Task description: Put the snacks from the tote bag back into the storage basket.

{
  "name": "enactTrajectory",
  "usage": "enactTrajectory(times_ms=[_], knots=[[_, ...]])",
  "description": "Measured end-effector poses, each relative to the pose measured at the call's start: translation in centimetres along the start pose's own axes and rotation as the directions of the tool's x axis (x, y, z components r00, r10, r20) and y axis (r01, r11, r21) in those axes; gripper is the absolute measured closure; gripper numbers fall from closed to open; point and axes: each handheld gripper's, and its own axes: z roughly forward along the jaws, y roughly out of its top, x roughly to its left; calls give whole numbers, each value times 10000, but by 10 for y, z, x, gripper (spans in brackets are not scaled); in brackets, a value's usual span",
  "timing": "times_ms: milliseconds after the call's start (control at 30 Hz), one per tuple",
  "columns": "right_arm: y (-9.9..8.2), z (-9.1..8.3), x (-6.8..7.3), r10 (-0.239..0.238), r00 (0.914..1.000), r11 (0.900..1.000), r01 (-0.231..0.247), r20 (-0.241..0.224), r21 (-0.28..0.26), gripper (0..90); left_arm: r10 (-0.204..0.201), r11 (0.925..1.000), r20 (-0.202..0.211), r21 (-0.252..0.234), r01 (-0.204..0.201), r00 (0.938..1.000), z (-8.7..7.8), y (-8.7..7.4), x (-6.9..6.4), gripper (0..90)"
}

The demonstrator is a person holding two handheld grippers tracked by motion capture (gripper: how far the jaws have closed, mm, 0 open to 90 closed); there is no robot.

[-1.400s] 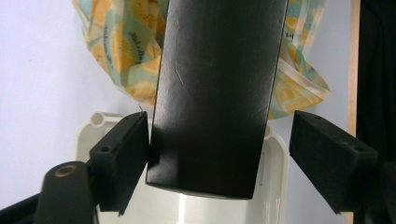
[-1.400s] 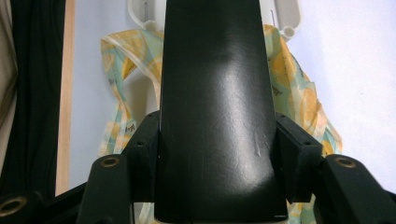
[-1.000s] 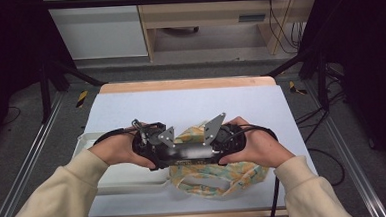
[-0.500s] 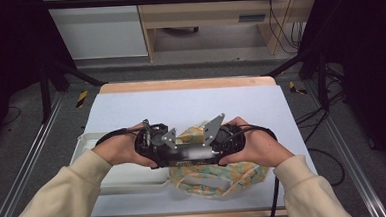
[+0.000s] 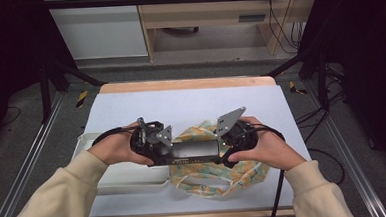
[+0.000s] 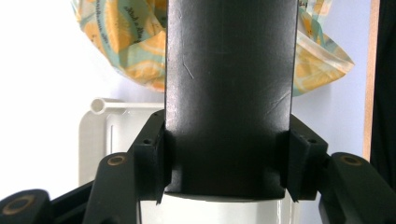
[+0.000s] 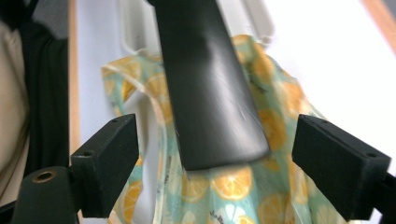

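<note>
Black flat bar (image 5: 195, 150) held level between both grippers, above an orange-print bag (image 5: 219, 174) lying at the 6 o'clock edge of the table (image 5: 190, 101). Left gripper (image 6: 227, 170) clenched on one end of the bar, fingers (image 6: 150, 163) pressing both sides, having just tightened. Right gripper (image 7: 224, 161) just spread wide; fingers (image 7: 108, 161) stand clear of the bar's other end, released. White tray (image 5: 122, 175) at 8 o'clock, just beside the bag. Likely a handover: bar now carried by the left alone.
</note>
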Motion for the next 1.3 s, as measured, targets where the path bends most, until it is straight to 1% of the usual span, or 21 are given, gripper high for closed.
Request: enactTrajectory(times_ms=[67,133,233,267,333,367,567,600,733,800,900,1000,1033,1067,1100,1133,1167,1200,1233,1267,1300], knots=[[-6,-6,0,477,9984,9985,-468,312,-274,110,-74,9999,-60,-97,73,10000,-3,-4,1,433],[-12,-11,0,1050,9926,9933,-1017,606,-556,106,-78,9999,-141,-143,76,9999,-6,-7,3,433],[-21,-16,1,1547,9829,9867,-1486,1001,-656,95,-184,9996,-242,-225,179,9995,-12,-12,7,432],[-23,-17,2,1644,9796,9852,-1574,1153,-672,95,-266,9994,-248,-233,261,9993,-14,-14,7,432],[-29,-19,3,1836,9721,9821,-1749,1458,-706,92,-238,9995,-376,-239,229,9990,-19,-17,9,432],[-31,-20,4,2012,9663,9787,-1913,1608,-751,92,-366,9990,-399,-259,356,9985,-21,-19,9,432],[-42,-25,14,2770,9308,9594,-2541,2386,-1226,98,-357,9987,-577,-389,335,9977,-34,-28,8,432],[-44,-25,15,2979,9216,9529,-2717,2489,-1346,100,-409,9984,-607,-411,385,9973,-35,-30,8,432],[-53,-25,21,3527,8859,9344,-3166,3011,-1633,104,-437,9984,-739,-400,408,9963,-42,-35,7,432],[-59,-24,25,3885,8641,9194,-3404,3199,-1970,106,-488,9979,-805,-475,451,9956,-46,-39,5,432],[-69,-22,32,4289,8308,9017,-3701,3546,-2235,107,-552,9975,-948,-489,507,9940,-52,-44,2,432],[-80,-19,40,4529,8027,8909,-3911,3881,-2308,105,-545,9977,-1071,-456,499,9928,-57,-49,-2,432],[-83,-18,43,4531,7966,8911,-3929,4002,-2269,102,-560,9976,-1108,-464,511,9923,-58,-51,-3,432],[-86,-18,46,4566,7876,8895,-3955,4138,-2287,102,-580,9974,-1135,-490,527,9918,-61,-52,-4,432],[-89,-18,48,4671,7736,8842,-4062,4283,-2306,101,-600,9971,-1149,-525,543,9916,-62,-53,-4,432],[-92,-17,50,4682,7659,8836,-4090,4407,-2280,100,-600,9970,-1171,-552,538,9913,-63,-55,-5,432],[-95,-17,51,4673,7552,8839,-4104,4597,-2243,100,-630,9966,-1168,-611,561,9912,-64,-56,-5,432],[-100,-16,51,4673,7433,8836,-4108,4787,-2246,100,-637,9964,-1188,-634,565,9909,-65,-57,-5,432],[-104,-15,51,4774,7258,8779,-4178,4952,-2339,103,-672,9961,-1188,-655,598,9906,-66,-58,-5,432],[-110,-14,51,4961,7044,8673,-4294,5077,-2517,106,-691,9959,-1170,-671,615,9907,-67,-58,-5,432],[-115,-13,51,5082,6886,8602,-4345,5172,-2668,111,-694,9958,-1178,-669,618,9906,-68,-59,-5,432]])
